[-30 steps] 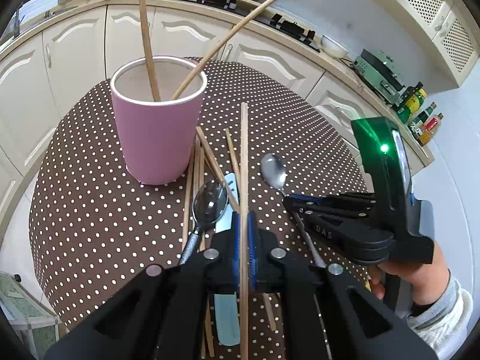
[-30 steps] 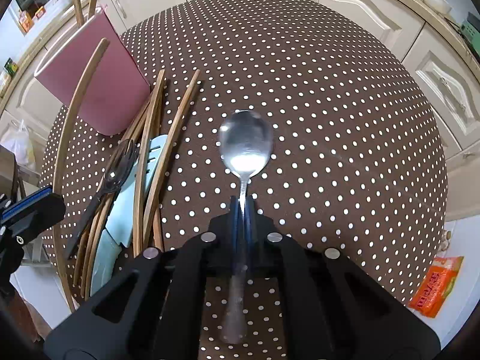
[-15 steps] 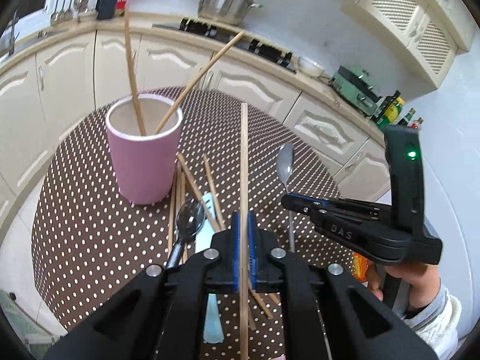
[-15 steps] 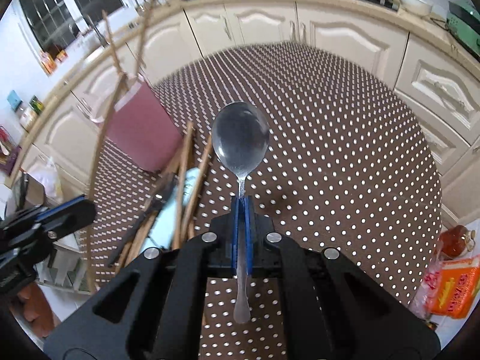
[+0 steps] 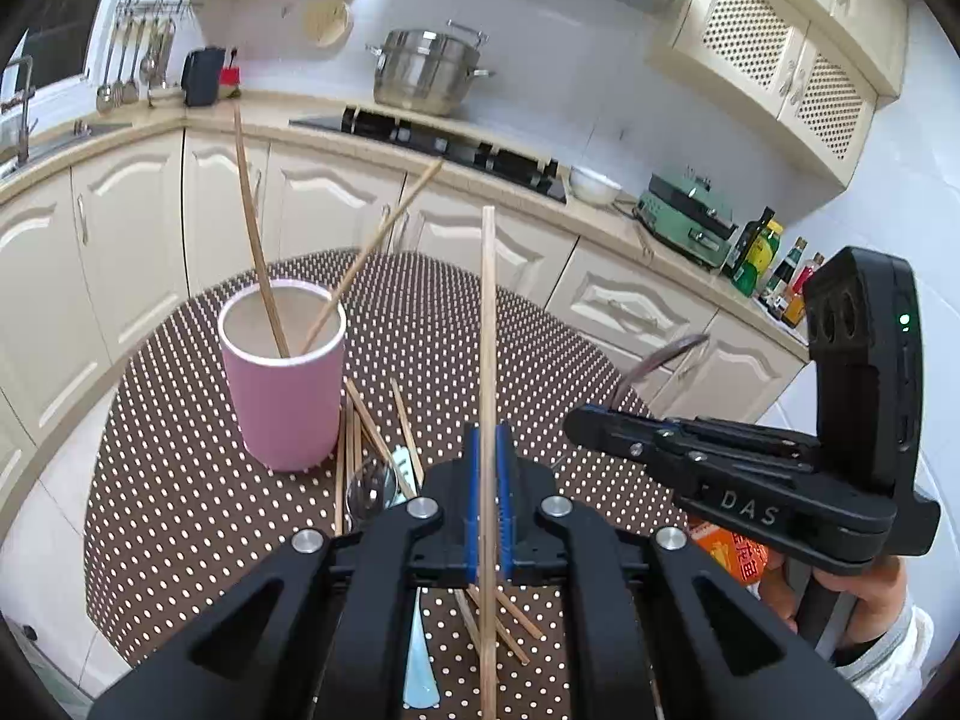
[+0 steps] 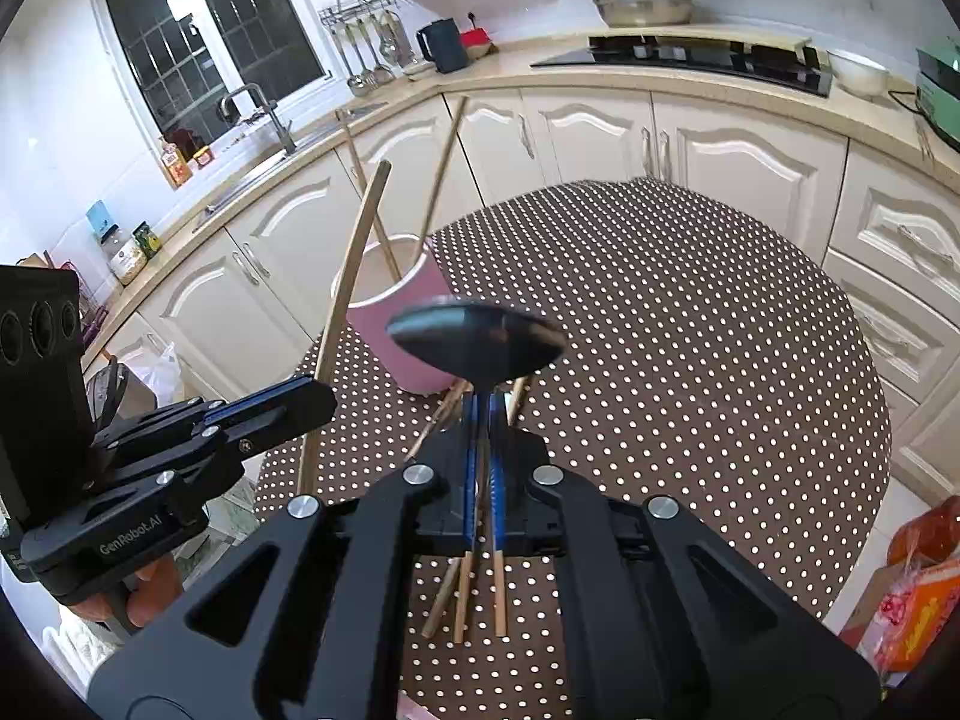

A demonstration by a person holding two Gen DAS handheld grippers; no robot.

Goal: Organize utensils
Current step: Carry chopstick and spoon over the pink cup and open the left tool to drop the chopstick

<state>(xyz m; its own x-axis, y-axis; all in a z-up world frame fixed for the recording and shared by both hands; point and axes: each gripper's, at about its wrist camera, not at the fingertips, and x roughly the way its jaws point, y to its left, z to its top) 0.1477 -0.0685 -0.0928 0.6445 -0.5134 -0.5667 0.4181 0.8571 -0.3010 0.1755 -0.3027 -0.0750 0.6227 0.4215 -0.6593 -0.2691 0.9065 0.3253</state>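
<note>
The kitchen wraps round the scene: cream cabinets (image 5: 312, 204), a counter with a black hob (image 5: 456, 144) carrying a steel pot (image 5: 429, 69), and a window (image 6: 204, 42) above a sink tap (image 6: 264, 108). In front stands a round table (image 6: 690, 330) under a brown cloth with white dots; its near edge is cut off by the gripper bodies.

A pink cup (image 5: 282, 387) stands upright on the cloth with two chopsticks (image 5: 255, 240) leaning out of it. In the right wrist view a spoon bowl hides much of the cup.

Loose chopsticks (image 5: 366, 426), a second spoon (image 5: 372, 489) and a pale blue utensil (image 5: 414, 648) lie just beside the cup's base, largely hidden behind the left gripper's fingers, so their number is hard to make out.

The left gripper (image 5: 487, 480) is clamped on a single chopstick (image 5: 488, 324), held above the table. The right gripper (image 6: 480, 456) is closed tight on the handle of a metal spoon (image 6: 477, 345), its bowl blurred. An orange packet (image 6: 918, 594) sits off the table's edge, partly cropped.
</note>
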